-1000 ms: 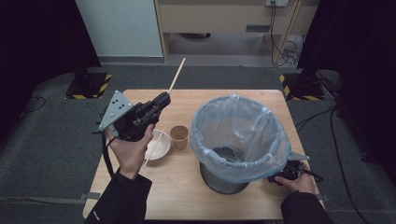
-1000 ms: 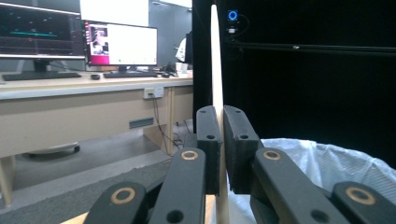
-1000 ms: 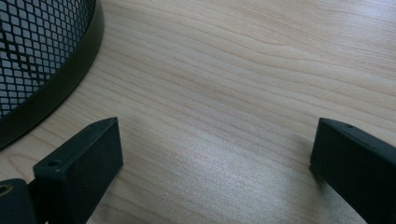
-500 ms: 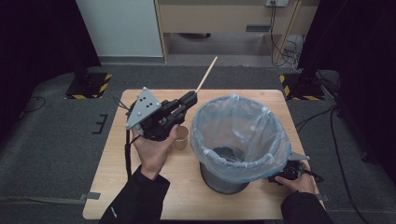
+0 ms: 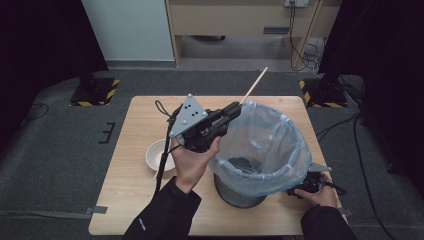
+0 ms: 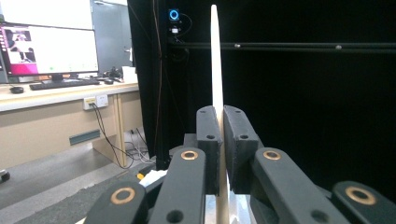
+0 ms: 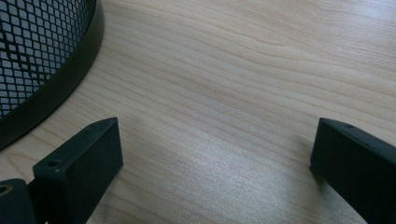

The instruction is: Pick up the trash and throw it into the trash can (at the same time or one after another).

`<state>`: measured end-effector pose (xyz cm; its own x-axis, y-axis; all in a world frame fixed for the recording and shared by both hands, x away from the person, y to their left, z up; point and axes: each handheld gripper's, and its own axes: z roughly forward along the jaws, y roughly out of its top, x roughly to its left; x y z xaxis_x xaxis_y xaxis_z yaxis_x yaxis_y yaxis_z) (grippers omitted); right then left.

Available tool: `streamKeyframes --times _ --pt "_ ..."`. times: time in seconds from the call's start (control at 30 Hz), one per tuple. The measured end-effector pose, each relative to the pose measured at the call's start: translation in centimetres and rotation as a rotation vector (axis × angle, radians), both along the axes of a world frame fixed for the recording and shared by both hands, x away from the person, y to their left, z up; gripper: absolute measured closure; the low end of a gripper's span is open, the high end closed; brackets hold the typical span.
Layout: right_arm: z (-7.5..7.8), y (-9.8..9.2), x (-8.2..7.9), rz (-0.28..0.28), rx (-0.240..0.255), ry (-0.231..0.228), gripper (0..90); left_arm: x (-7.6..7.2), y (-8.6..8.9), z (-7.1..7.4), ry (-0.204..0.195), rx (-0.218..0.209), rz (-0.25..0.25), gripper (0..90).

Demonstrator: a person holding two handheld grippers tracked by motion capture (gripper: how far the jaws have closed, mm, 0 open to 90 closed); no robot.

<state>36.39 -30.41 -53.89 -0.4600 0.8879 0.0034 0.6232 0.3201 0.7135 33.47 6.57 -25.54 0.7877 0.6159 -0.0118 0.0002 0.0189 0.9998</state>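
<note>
One wooden chopstick (image 6: 215,84) is clamped in the left gripper (image 5: 235,107) over the lined bin (image 5: 260,150) for disposal, while the right gripper (image 7: 215,154) rests spread on the table (image 7: 243,70).

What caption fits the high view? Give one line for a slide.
Left gripper holds a wooden stick over the lined bin; right gripper rests open on the table.

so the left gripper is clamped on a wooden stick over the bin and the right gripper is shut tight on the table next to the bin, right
Not quite. The right gripper is open: the right gripper view shows its jaws standing wide apart over the bare table beside the bin. The rest holds: the left gripper is clamped on the wooden stick, at the bin's rim in the high view.
</note>
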Motion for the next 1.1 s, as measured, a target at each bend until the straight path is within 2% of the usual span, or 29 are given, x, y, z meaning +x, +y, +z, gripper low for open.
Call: streamKeyframes --times 0.3,0.37,0.43,0.5,0.53,0.6,0.77,0.8,0.9,0.93,0.97,1.1 --pt "0.0 0.0 0.0 0.001 0.0 0.0 2.4 0.4 -1.9 -0.7 0.013 0.05 -0.021 84.9" --pt "0.0 0.0 0.0 0.001 0.0 0.0 2.4 0.6 -2.1 -0.8 0.014 0.051 -0.027 81.4" --pt "0.0 0.0 0.0 0.001 0.0 0.0 2.4 0.8 -2.2 -0.9 0.022 0.045 -0.038 69.9" --pt "0.0 0.0 0.0 0.001 0.0 0.0 2.5 0.8 -2.1 -1.0 0.026 0.028 -0.038 62.8" --pt "0.0 0.0 0.0 0.001 0.0 0.0 2.4 0.7 -1.9 -1.0 0.026 0.016 -0.04 62.8" --pt "0.0 0.0 0.0 0.001 0.0 0.0 2.4 0.5 -1.2 -0.9 0.017 0.003 -0.025 57.2" --pt "0.0 0.0 0.0 0.001 0.0 0.0 2.4 0.1 0.5 -0.6 0.001 0.013 0.008 50.4" --pt "0.0 0.0 0.0 0.001 0.0 0.0 2.4 0.0 1.0 -0.5 -0.004 0.017 0.019 46.9" --pt "0.0 0.0 0.0 0.001 0.0 0.0 2.4 -0.2 2.8 -0.6 -0.008 0.02 0.056 43.8" --pt "0.0 0.0 0.0 0.001 0.0 0.0 2.4 -0.4 4.1 -0.7 -0.003 0.025 0.083 41.0" --pt "0.0 0.0 0.0 0.001 0.0 0.0 2.4 -0.4 4.1 -0.7 -0.003 0.025 0.083 39.9" --pt "0.0 0.0 0.0 0.001 0.0 0.0 2.4 -0.6 6.4 -1.6 0.011 0.047 0.133 37.4"
